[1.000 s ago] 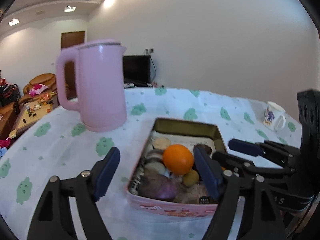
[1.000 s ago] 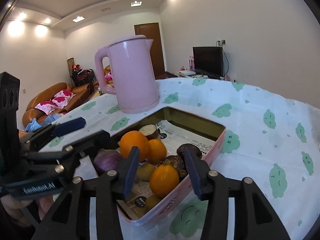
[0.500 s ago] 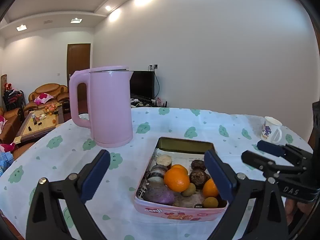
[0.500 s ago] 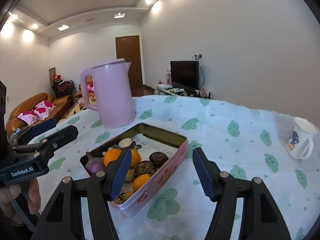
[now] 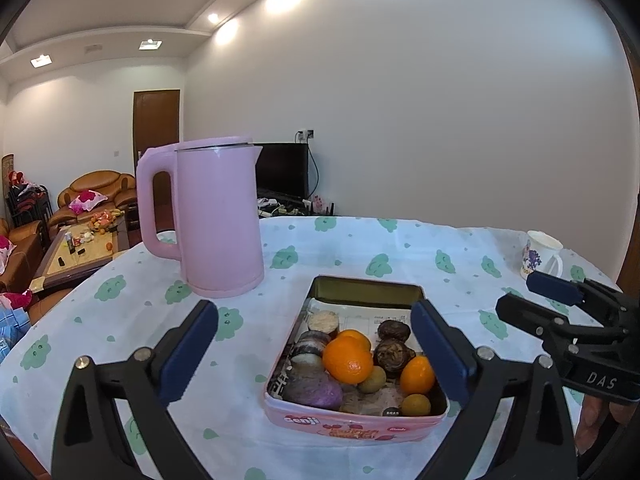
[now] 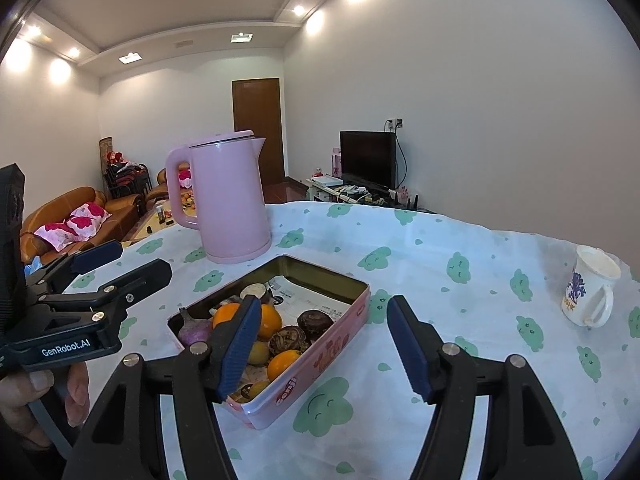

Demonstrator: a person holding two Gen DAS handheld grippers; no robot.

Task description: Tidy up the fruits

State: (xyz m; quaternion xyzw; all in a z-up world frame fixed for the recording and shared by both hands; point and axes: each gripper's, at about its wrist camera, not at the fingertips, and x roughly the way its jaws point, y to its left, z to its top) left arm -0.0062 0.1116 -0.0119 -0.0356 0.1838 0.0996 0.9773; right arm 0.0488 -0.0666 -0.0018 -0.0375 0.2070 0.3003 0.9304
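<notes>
A pink tin box [image 5: 352, 426] [image 6: 332, 350] sits on the table and holds several fruits: a big orange [image 5: 347, 361] [image 6: 269, 320], a small orange [image 5: 417, 375] [image 6: 283, 363], a purple fruit [image 5: 313, 392] [image 6: 195, 329], brown ones [image 5: 393, 354] [image 6: 314, 320] and small green-yellow ones [image 5: 416, 404]. My left gripper [image 5: 316, 352] [image 6: 120, 262] is open and empty, held back above the table in front of the tin. My right gripper [image 6: 324, 346] [image 5: 532, 294] is open and empty, near the tin's right side.
A tall pink kettle [image 5: 218, 216] [image 6: 230, 200] stands behind the tin to the left. A white printed mug [image 5: 540, 256] [image 6: 590, 292] stands at the far right. The table has a white cloth with green prints [image 5: 400, 248]. Sofas and a TV are in the room beyond.
Both grippers have pulled back and up from the tin and opened wider. The fruits stay in the tin.
</notes>
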